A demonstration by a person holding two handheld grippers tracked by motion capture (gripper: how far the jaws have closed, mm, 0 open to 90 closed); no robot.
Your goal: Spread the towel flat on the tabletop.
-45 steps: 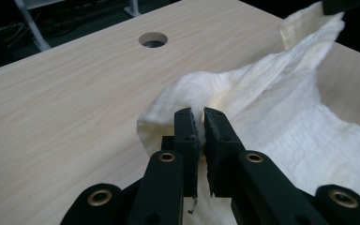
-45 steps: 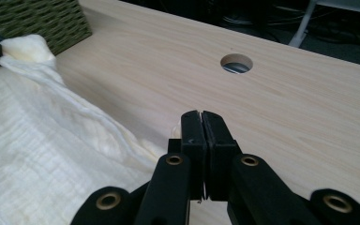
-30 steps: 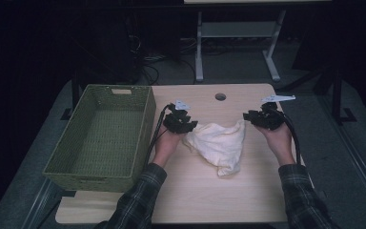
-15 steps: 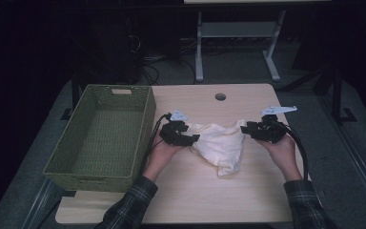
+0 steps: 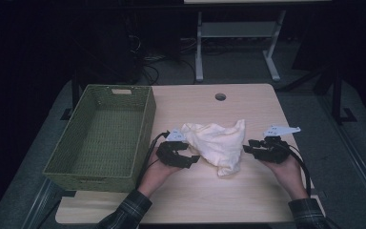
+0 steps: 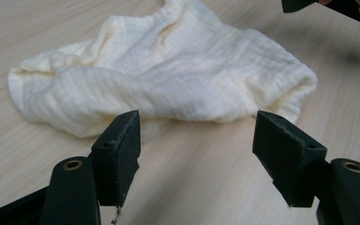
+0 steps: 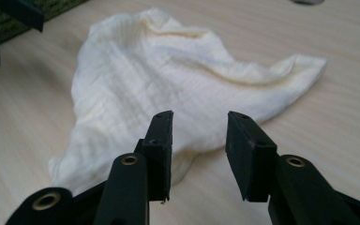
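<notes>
A crumpled cream cloth (image 5: 217, 143) lies on the middle of the wooden table (image 5: 209, 200). My left gripper (image 5: 194, 160) sits low at the cloth's left near side, pointing right at it. Its jaws have just been opening and now stand wide, with nothing between them. The cloth (image 6: 168, 79) lies just ahead of the left gripper (image 6: 197, 122). My right gripper (image 5: 247, 147) is at the cloth's right side, pointing left. It is open, and the cloth (image 7: 168, 84) is right beyond the tips of the right gripper (image 7: 199, 117), not between them.
A green woven basket (image 5: 143, 129) stands empty along the table's left edge, close to my left hand. A round cable hole (image 5: 220, 97) is in the table's far middle. A metal stand (image 5: 200, 43) and cables are on the floor behind.
Both hands have come from the cloth's far corners toward the near edge, alongside the cloth. The left jaws have spread wider. The cloth has stayed where it was.
</notes>
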